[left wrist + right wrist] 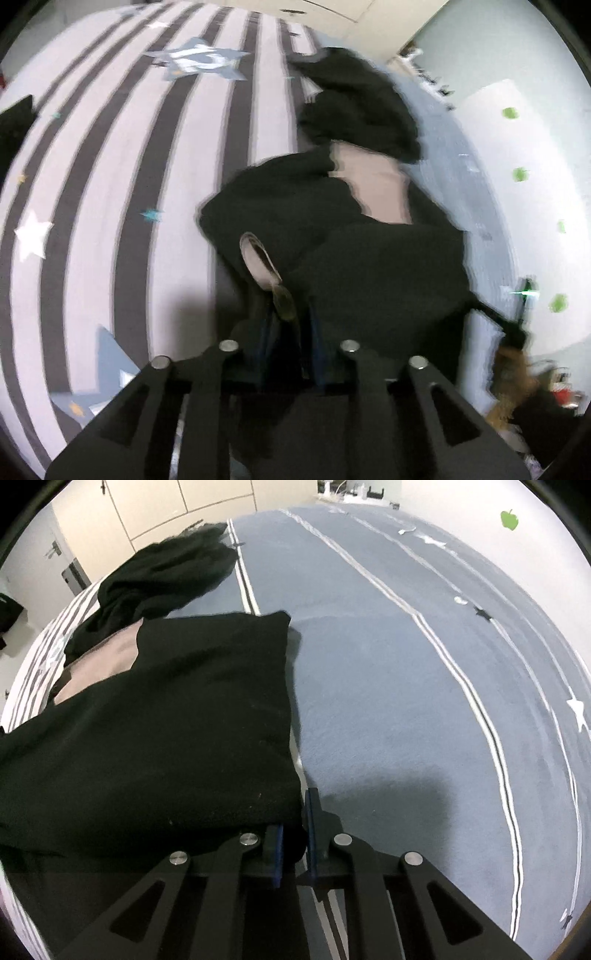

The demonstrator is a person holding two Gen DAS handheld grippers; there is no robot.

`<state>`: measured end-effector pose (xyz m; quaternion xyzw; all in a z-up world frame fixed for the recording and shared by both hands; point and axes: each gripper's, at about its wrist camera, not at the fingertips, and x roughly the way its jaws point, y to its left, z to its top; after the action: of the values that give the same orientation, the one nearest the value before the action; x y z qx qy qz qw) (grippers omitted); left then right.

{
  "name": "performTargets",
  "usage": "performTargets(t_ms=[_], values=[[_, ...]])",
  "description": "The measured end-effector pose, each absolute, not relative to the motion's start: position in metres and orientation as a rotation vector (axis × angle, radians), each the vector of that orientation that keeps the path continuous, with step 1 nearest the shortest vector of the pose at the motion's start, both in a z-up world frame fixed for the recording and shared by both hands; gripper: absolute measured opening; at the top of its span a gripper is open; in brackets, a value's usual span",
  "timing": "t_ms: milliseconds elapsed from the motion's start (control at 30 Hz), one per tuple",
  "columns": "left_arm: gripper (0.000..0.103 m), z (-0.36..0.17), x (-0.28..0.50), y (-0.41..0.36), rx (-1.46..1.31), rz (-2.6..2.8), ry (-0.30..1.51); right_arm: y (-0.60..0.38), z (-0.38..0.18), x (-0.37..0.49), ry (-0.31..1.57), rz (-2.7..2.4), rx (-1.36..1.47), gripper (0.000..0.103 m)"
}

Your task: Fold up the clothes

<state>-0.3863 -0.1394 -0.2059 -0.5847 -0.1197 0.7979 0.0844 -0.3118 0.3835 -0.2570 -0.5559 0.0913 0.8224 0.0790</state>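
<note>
Both grippers pinch the near edge of the black garment (155, 720) lying on the bed (388, 701): right gripper (293, 843) nearly closed on its corner, left gripper (291, 321) narrowly clamping bunched cloth, probably to carry a fold.

Matt black cloth garment (166, 720), fleecy bedcover (388, 701)

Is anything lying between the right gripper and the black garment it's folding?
Nothing visible. The right gripper is shut on the black garment at its near corner; the blue bedspread beside it shows no loose items.
</note>
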Motion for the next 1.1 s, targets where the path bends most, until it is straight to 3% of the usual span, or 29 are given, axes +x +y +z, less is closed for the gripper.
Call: performTargets(t_ms=[133, 267, 433, 500, 567, 600, 633, 833, 1000, 1100], values=[[0.024, -0.251, -0.39, -0.163, -2.045, 2.428, -0.235, 0.379, -0.263, -0.316, 0.243, 2.453, -1.69, 0.009], [0.024, -0.225, -0.38, -0.171, -1.841, 2.508, -0.327, 0.381, -0.27, -0.315, 0.218, 2.448, -1.724, 0.009], [0.058, -0.217, -0.405, -0.153, -1.734, 2.457, -0.346, 0.381, -0.272, -0.317, 0.21, 2.447, -1.732, 0.012], [0.058, -0.235, -0.422, -0.142, -1.816, 2.369, -0.32, 0.379, -0.272, -0.317, 0.213, 2.443, -1.731, 0.012], [0.049, -0.252, -0.436, -0.13, -1.901, 2.282, -0.236, 0.378, -0.273, -0.317, 0.223, 2.437, -1.731, 0.012], [0.023, -0.253, -0.438, -0.124, -1.891, 2.267, -0.177, 0.378, -0.272, -0.316, 0.226, 2.434, -1.732, 0.012], [0.009, -0.248, -0.436, -0.118, -1.844, 2.276, -0.119, 0.378, -0.273, -0.315, 0.228, 2.433, -1.732, 0.012], [0.006, -0.216, -0.447, -0.118, -1.678, 2.388, -0.021, 0.379, -0.276, -0.316, 0.234, 2.433, -1.733, 0.012], [0.01, -0.235, -0.477, -0.142, -1.805, 2.387, -0.209, 0.377, -0.278, -0.316, 0.226, 2.435, -1.738, 0.012], [0.01, -0.234, -0.469, -0.167, -1.866, 2.537, -0.19, 0.377, -0.28, -0.316, 0.22, 2.434, -1.744, 0.012]])
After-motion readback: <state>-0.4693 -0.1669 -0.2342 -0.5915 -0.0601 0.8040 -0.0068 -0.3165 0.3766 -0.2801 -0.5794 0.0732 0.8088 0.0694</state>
